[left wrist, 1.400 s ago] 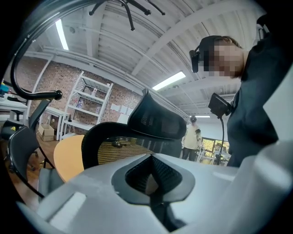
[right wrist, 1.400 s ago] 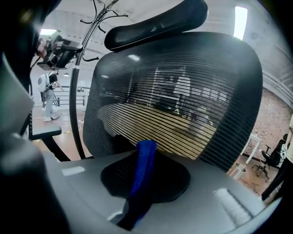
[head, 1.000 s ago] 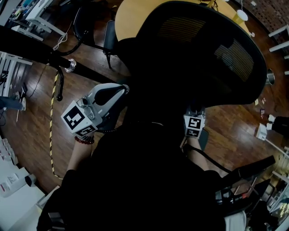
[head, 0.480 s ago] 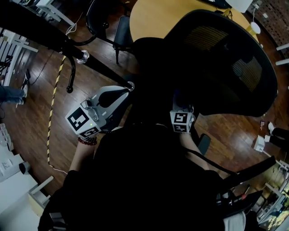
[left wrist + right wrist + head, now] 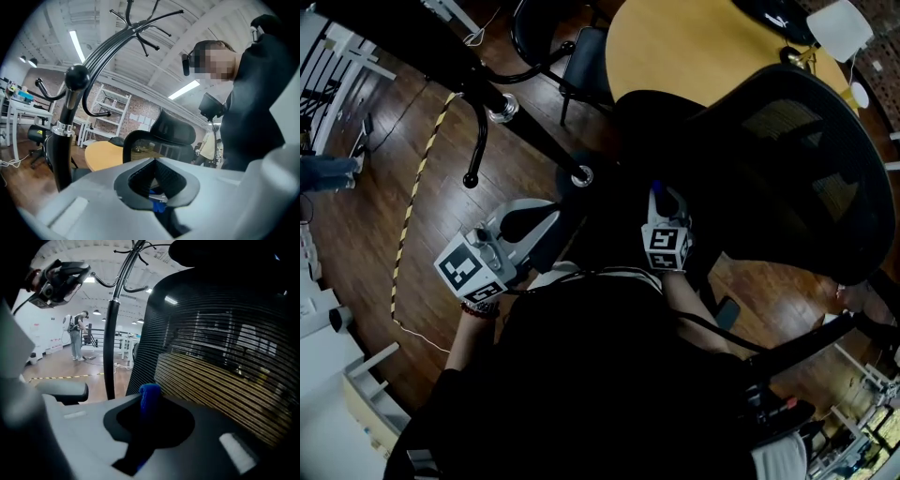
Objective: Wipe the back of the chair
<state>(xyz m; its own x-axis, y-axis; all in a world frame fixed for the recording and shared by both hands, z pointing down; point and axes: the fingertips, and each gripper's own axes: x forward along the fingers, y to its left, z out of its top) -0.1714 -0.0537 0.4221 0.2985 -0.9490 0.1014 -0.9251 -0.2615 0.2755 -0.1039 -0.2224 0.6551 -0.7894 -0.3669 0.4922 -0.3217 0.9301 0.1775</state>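
Observation:
The black mesh office chair [image 5: 797, 159] fills the right of the head view, its back turned towards me. My right gripper [image 5: 659, 199] reaches to the left edge of that back, shut on a blue cloth [image 5: 656, 194]. In the right gripper view the blue cloth [image 5: 150, 397] sticks up from between the jaws of the right gripper [image 5: 150, 405], close to the mesh chair back [image 5: 225, 357]. My left gripper [image 5: 553, 214] hangs apart at the left, shut with nothing held. The left gripper [image 5: 154, 177] faces the chair [image 5: 150, 145] from farther off.
A black coat stand [image 5: 502, 108] rises just left of the chair, its pole [image 5: 111, 343] close by the right gripper. A round yellow table [image 5: 694, 47] lies beyond the chair. Yellow-black tape [image 5: 417, 187] runs over the wooden floor. An armrest [image 5: 65, 392] juts at the left.
The right gripper with the cloth has moved left and up along the chair back. The left gripper has shifted a little. The chair now sits farther right in the head view.

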